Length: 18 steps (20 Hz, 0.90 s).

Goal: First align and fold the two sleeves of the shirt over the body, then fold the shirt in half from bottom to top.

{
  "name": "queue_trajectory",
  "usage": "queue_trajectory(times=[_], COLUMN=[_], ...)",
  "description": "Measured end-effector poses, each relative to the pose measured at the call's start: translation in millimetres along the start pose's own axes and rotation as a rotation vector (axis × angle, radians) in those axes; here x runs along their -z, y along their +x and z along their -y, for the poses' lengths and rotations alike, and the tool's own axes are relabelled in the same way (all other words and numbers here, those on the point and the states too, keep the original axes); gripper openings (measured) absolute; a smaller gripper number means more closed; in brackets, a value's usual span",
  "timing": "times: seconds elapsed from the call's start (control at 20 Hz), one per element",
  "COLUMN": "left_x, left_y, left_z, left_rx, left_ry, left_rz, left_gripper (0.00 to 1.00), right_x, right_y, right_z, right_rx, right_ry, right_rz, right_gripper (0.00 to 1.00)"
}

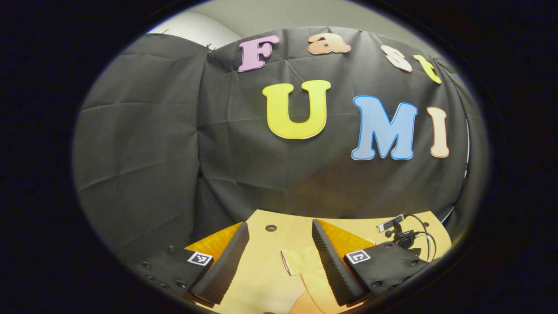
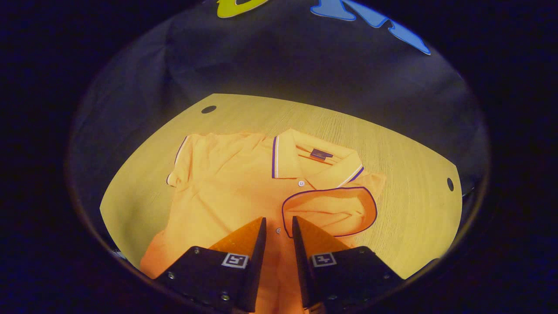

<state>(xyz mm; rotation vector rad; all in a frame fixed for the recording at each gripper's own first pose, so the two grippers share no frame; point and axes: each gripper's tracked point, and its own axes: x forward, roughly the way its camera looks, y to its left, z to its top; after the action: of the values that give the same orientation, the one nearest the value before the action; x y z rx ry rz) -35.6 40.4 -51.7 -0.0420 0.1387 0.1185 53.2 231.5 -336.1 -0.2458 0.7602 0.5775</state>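
Note:
An orange polo shirt (image 2: 226,187) lies face up on the wooden table (image 2: 405,144), its collar (image 2: 305,161) toward the far edge. One sleeve (image 2: 331,209), trimmed in dark piping, is folded over the chest. The other sleeve (image 2: 183,159) lies spread out to the side. My right gripper (image 2: 279,220) hovers over the button placket with a narrow gap between its fingers and nothing in it. In the left gripper view my left gripper (image 1: 280,223) stands wide open above the table, with a piece of the shirt's sleeve (image 1: 305,261) below and between its fingers, untouched.
A small camera with cables (image 1: 394,229) stands on the table's far right in the left gripper view. The tabletop has round holes (image 2: 209,109) near its far corners. Black cloth walls close in behind the table.

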Motion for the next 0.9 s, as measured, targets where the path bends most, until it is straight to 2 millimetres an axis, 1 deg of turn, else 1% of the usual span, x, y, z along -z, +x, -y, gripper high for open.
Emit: queue_trajectory(times=[0.15,0.2,0.25,0.35,0.45,0.6,0.65,0.7,0.8,0.9], left_x=[4,9,14,24,35,55,65,74,95,121], left_y=[9,17,22,35,47,68,77,86,103,122], left_z=[7,9,12,17,22,31,33,35,39,41], left_rx=[0.029,0.042,0.054,0.075,0.1,0.141,0.153,0.161,0.178,0.193], left_ry=[0.008,0.018,0.027,0.046,0.054,0.066,0.073,0.079,0.088,0.096], left_rz=[0.002,-0.001,-0.003,-0.013,-0.023,-0.044,-0.056,-0.066,-0.094,-0.132], left_gripper=[0.95,0.95,0.95,0.95,0.95,0.95,0.95,0.95,0.96,0.95], right_x=[-4,-3,3,20,42,84,98,116,141,167], right_y=[-26,-37,-51,-72,-91,-117,-126,-137,-153,-167], right_z=[9,12,16,23,29,33,34,33,29,28], right_rx=[0.019,0.027,0.037,0.059,0.077,0.092,0.098,0.102,0.1,0.113], right_ry=[0.019,0.024,0.032,0.043,0.06,0.079,0.083,0.094,0.119,0.145], right_rz=[0.048,0.062,0.077,0.086,0.079,0.05,0.037,0.02,-0.006,-0.038], right_gripper=[0.38,0.38,0.37,0.38,0.37,0.38,0.38,0.38,0.38,0.38])
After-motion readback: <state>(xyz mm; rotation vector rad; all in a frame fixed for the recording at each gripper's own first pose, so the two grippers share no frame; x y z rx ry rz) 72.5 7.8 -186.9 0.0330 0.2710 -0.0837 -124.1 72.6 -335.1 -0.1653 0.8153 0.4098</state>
